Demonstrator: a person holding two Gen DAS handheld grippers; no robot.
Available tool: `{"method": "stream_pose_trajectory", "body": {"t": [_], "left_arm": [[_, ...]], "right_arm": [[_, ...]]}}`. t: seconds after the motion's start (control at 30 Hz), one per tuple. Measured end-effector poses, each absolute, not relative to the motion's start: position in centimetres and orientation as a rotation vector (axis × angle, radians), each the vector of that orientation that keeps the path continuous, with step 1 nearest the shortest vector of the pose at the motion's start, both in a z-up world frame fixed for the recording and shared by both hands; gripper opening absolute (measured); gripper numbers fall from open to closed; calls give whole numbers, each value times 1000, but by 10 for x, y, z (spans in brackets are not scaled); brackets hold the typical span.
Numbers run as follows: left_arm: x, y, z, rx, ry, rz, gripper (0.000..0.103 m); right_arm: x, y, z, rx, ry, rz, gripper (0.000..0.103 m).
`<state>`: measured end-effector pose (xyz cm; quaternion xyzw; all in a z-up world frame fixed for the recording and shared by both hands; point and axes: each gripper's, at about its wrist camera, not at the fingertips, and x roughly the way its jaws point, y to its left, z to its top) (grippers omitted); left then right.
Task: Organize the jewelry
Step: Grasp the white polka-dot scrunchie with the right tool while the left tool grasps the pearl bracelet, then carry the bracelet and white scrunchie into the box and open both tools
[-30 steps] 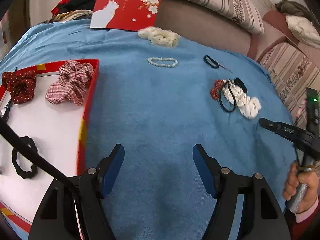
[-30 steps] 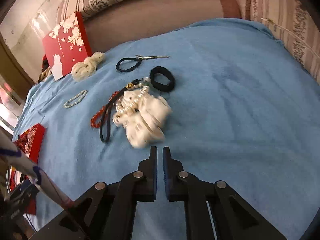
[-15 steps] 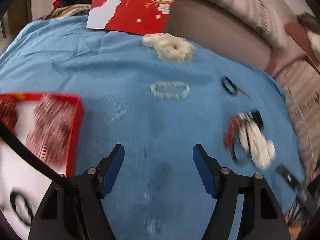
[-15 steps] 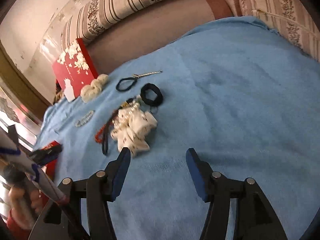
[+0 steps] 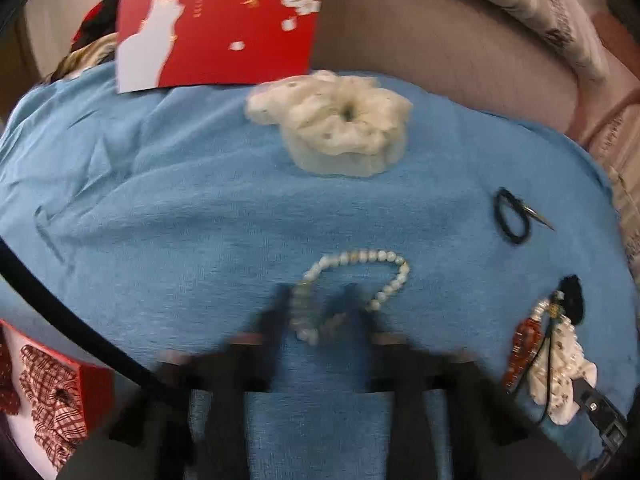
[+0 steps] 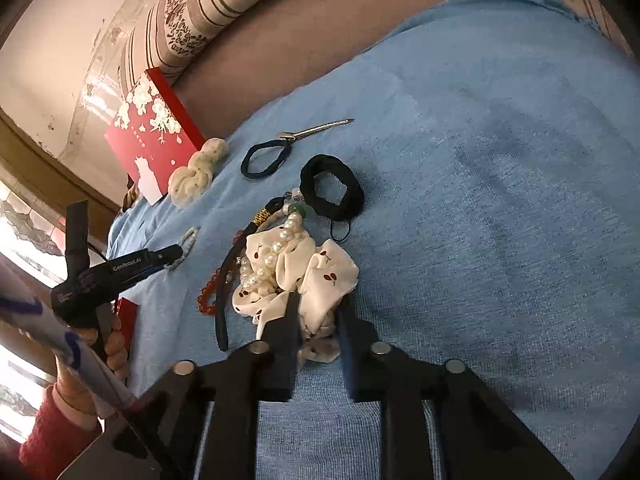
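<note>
A pale bead bracelet [image 5: 352,292] lies on the blue cloth [image 5: 200,220]. My left gripper [image 5: 316,312] is blurred, its jaws narrowed around the bracelet's near end. My right gripper [image 6: 318,312] has its jaws partly closed around the white cherry-print scrunchie [image 6: 300,276], which lies in a heap with a pearl string [image 6: 276,252], a red bead bracelet [image 6: 208,292] and a black cord. The left gripper also shows in the right wrist view [image 6: 176,254], at the bracelet.
A cream scrunchie [image 5: 336,132] and a red card [image 5: 224,20] lie at the back. A thin black hair tie with a clip [image 6: 268,156] and a thick black hair tie [image 6: 332,192] lie on the cloth. The red tray with a checked scrunchie [image 5: 52,400] is at lower left.
My left gripper moved forward to the bead bracelet and its jaws narrowed. My right gripper opened, then moved onto the white scrunchie and its jaws narrowed around it.
</note>
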<state>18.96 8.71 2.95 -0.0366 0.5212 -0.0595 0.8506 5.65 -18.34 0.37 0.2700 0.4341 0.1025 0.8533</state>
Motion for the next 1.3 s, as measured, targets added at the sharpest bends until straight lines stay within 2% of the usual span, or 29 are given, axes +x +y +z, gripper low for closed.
{"method": "stream_pose_trajectory", "body": {"t": [0.07, 0.4, 0.7, 0.97, 1.3], "left_arm": [[184, 85, 35, -95, 1102, -145, 5], [109, 96, 103, -170, 1014, -262, 5], [25, 160, 164, -187, 917, -264, 5], [-7, 246, 157, -251, 904, -109, 5], [-2, 336, 101, -499, 916, -32, 5]], "right_arm": [[54, -181, 9, 540, 899, 205, 13], [19, -187, 44, 538, 799, 184, 12], [-24, -161, 74, 503, 748, 239, 12], [-44, -107, 77, 417, 801, 276, 12], [-42, 9, 108, 262, 843, 433, 12]]}}
